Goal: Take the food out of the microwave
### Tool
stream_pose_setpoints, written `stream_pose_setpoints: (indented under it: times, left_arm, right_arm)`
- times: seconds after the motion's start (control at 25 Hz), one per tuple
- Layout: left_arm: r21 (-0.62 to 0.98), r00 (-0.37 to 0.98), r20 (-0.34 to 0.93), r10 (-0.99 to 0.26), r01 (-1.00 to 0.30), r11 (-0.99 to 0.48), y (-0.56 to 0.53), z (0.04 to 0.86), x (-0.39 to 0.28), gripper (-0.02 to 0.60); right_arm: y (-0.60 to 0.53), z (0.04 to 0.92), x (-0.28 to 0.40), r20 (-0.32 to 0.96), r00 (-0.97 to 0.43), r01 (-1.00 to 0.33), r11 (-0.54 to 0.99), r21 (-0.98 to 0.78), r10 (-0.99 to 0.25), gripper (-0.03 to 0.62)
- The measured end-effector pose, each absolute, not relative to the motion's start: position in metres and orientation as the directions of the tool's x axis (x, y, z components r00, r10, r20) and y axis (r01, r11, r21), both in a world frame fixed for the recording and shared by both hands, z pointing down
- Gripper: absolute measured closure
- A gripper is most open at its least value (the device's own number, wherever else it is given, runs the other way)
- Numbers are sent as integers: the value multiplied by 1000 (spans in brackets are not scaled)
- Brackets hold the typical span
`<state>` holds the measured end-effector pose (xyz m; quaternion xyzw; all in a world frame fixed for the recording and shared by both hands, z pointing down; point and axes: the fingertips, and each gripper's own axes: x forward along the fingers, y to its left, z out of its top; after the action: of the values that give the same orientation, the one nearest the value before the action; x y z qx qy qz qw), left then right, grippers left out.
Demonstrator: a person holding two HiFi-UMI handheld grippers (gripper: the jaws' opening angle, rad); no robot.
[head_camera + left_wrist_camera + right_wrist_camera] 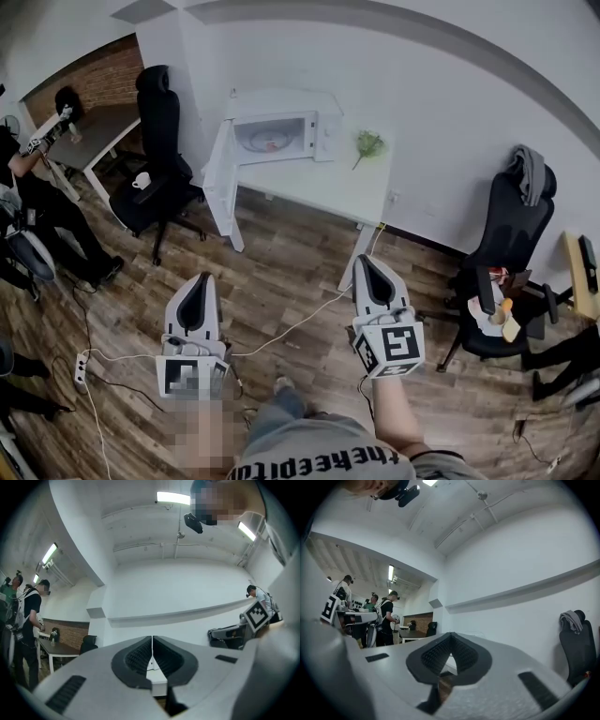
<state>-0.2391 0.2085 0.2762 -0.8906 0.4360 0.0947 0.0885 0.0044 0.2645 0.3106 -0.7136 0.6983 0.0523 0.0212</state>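
A white microwave (281, 131) stands on a white table (323, 187) against the far wall, with its door (219, 180) swung open to the left. Inside it lies a pale plate of food (270, 142) with something reddish on it. Both grippers hang over the wooden floor, well short of the table. My left gripper (201, 279) is shut with nothing in it, and its pads (140, 656) meet along a thin line. My right gripper (367, 261) is shut and empty too, its pads (464, 656) touching at the tip.
A small green plant (369, 143) lies on the table right of the microwave. A black office chair (157, 141) holding a cup (142, 180) stands left of the table, another chair (506, 234) at the right. Cables and a power strip (82, 367) cross the floor. People stand at the far left.
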Motion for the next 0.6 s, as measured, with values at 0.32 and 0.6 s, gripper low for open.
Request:
stream_pose_setpoints:
  times: [0.32, 0.6]
  left_arm:
    - [-80, 616, -252, -747, -782, -618, 161, 276, -230, 572]
    - [-90, 639, -271, -720, -762, -642, 122, 271, -226, 572]
  right_arm:
    - [219, 318, 15, -112, 27, -1000, -27, -2, -993, 589]
    - [180, 313, 11, -131, 35, -999, -34, -6, -991, 589]
